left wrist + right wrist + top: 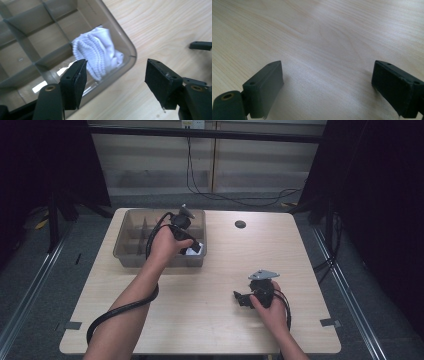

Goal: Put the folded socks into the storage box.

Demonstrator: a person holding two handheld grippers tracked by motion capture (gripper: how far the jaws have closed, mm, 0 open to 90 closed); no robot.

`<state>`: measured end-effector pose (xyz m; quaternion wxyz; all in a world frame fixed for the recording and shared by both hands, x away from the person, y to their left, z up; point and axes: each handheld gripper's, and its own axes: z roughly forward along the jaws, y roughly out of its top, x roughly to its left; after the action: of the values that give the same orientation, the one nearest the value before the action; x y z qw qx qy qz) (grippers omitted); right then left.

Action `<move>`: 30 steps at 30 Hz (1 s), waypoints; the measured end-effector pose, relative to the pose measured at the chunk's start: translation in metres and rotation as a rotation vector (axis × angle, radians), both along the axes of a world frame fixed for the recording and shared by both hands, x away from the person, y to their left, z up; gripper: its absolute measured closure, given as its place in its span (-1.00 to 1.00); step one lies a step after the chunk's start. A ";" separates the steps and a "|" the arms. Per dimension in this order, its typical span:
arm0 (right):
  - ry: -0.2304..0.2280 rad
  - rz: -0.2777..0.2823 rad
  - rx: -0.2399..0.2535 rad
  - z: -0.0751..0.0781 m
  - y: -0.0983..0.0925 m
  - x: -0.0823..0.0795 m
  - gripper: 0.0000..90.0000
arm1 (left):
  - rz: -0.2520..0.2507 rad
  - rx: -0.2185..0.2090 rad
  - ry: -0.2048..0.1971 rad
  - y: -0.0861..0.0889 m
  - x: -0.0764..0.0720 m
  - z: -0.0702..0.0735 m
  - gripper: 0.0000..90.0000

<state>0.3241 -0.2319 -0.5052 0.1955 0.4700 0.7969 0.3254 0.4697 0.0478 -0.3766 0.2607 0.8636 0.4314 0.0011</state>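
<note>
White cloth (97, 53) sits bunched in the bin's (130, 50) corner compartment just ahead of ur left gripper (116, 75), jaws wide w/ nothing in em, so prob just dropped off there, right gripper (327, 85) idle & open over table.

Both forearms are bare, with no sleeve at either wrist. Each hand carries a black claw: the left claw (192, 245) trails a thick black corrugated cable (120, 310) looping below the forearm, and the right claw (240, 298) bears a grey three-cornered plate (263, 274) with dark and reddish wires beside it. Up close, the left claw's (116, 75) jaws are matte black wedge blocks with small screw holes and brass-coloured pivot bushings; the right claw's (327, 85) blocks match them.
</note>
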 end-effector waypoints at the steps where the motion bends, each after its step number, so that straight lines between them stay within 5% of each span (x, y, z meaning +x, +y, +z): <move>1: 0.000 0.001 0.001 0.000 0.000 0.000 -0.78 | 0.005 -0.006 0.001 -0.001 -0.002 0.001 -0.25; 30: 0.000 0.000 0.000 0.000 0.000 0.000 -0.78 | -0.151 -0.048 -0.052 -0.023 -0.039 0.005 -0.36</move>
<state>0.3241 -0.2319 -0.5052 0.1954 0.4700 0.7969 0.3253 0.4311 0.0250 -0.3720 0.2918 0.8869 0.3582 -0.0064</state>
